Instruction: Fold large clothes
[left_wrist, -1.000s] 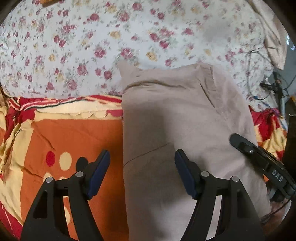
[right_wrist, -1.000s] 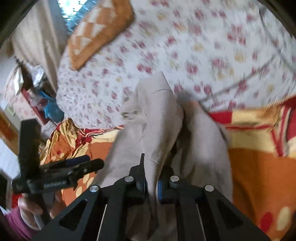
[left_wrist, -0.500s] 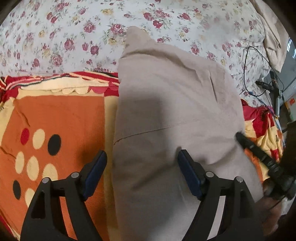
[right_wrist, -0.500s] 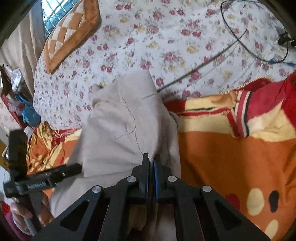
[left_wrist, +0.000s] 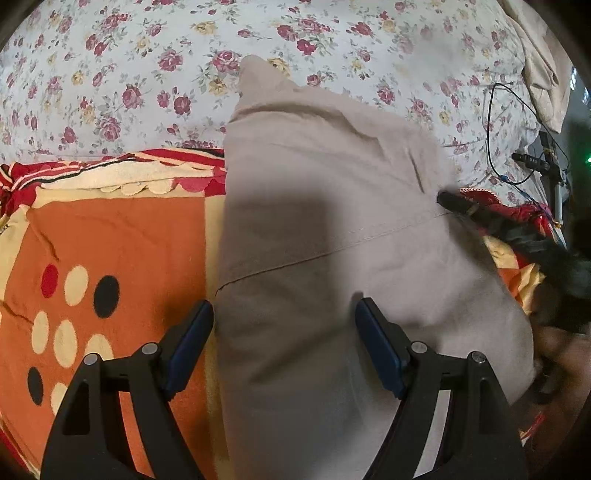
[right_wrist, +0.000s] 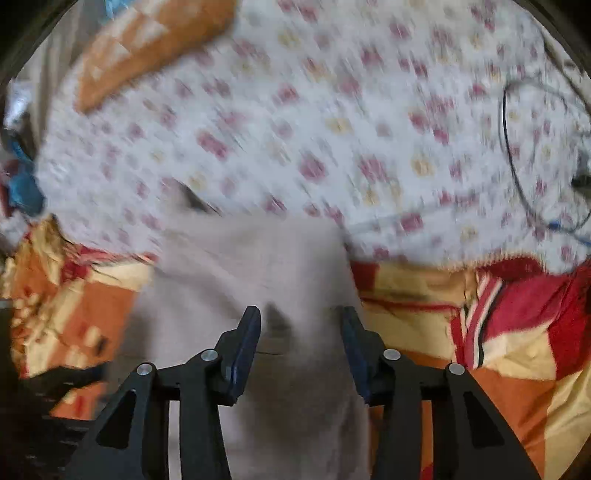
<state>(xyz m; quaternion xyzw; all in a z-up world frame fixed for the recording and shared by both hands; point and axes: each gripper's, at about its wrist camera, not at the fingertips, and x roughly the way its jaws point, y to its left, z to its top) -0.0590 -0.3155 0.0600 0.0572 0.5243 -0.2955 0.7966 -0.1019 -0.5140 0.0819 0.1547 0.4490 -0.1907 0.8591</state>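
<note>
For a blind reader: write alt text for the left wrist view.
A folded beige garment lies on an orange patterned blanket over a floral sheet. The open left gripper hovers above it; the right gripper reaches in at right.

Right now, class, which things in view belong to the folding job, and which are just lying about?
Job:
beige garment
left gripper
right gripper

Lying about:
orange dotted blanket
floral sheet
checked cushion
black cable
</note>
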